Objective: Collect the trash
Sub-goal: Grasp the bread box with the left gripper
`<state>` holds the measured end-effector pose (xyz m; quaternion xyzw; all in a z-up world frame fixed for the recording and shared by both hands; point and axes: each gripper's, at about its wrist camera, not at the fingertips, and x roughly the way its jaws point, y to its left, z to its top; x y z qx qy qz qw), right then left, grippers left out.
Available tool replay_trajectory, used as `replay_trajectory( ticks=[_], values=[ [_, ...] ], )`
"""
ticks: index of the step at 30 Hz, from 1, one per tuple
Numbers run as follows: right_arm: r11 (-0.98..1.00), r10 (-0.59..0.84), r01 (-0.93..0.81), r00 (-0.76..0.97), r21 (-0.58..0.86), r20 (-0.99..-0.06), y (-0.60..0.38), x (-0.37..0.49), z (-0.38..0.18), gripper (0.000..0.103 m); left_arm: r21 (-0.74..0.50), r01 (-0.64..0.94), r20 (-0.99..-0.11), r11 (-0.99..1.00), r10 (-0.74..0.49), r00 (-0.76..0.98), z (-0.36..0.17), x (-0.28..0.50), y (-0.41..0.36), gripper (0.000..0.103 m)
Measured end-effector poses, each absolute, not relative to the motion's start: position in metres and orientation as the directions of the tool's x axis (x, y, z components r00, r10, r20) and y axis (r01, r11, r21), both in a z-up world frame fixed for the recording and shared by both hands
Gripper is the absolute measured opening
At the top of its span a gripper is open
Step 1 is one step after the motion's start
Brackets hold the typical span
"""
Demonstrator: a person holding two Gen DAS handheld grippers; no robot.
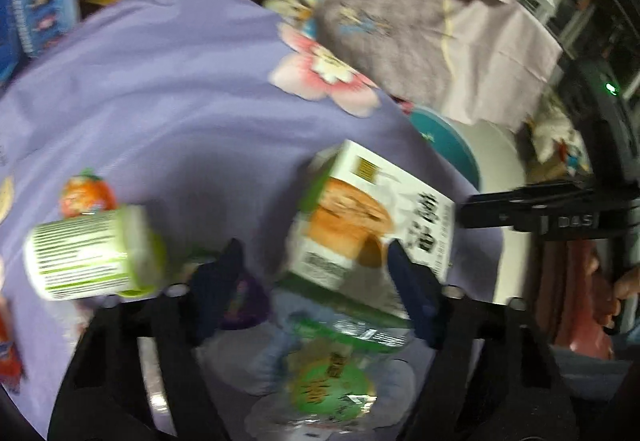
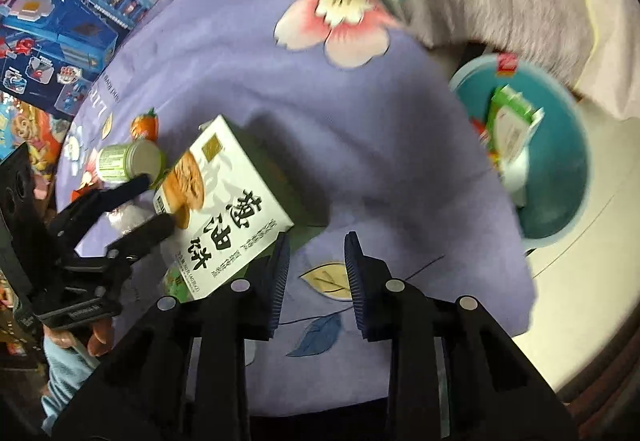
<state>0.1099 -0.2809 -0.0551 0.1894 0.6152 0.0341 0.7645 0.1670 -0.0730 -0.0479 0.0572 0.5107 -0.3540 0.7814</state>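
Nearest the right-hand camera, the right gripper (image 2: 314,269): jaws a little apart, nothing between them, only the purple flowered sheet (image 2: 360,145) beneath. Left gripper (image 1: 316,281): jaws apart over a clear plastic wrapper with a green label (image 1: 332,381); the corner of the biscuit box (image 1: 360,225) sits between the fingers, but blur leaves it unclear whether the pads press on it, so I cannot tell if it is gripped. In the right view the left gripper (image 2: 154,203) reaches at the box's near end. Bin (image 2: 560,177), teal, on the pale floor just beside the bed's edge: already holds a green-and-white carton (image 2: 512,121) and a few bright scraps, so part of the collecting looks done. Still on the sheet: the biscuit box (image 2: 224,209), tilted with one end raised; a small white tub with green lid (image 1: 92,253) lying on its side near it; the clear wrapper; a small purple packet (image 1: 244,301) by the left fingers; an orange wrapper (image 1: 86,195) behind the tub; a red scrap (image 1: 8,353) at the picture's edge. By my reckoning most pieces remain, with the box apparently next.
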Motion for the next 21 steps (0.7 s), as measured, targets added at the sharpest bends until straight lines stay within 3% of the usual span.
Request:
replay_trajectory(
  ticks=[8, 19, 21],
  values=[
    [0.91, 0.296, 0.214, 0.267, 0.356, -0.917, -0.295, 0.14, -0.068, 0.026, -0.338, 0.666, -0.824, 0.666, -0.551, 0.133, -0.05, 0.137, -0.079, 0.041],
    [0.881, 0.353, 0.221, 0.281, 0.418, -0.893, -0.322, 0.137, -0.077, 0.026, -0.423, 0.621, -0.825, 0.659, -0.563, 0.036, -0.073, 0.156, -0.128, 0.04],
    [0.877, 0.353, 0.229, 0.29, 0.422, -0.89, -0.33, 0.135, -0.077, 0.026, -0.406, 0.637, -0.828, 0.655, -0.559, 0.047, -0.073, 0.151, -0.14, 0.025]
  ],
)
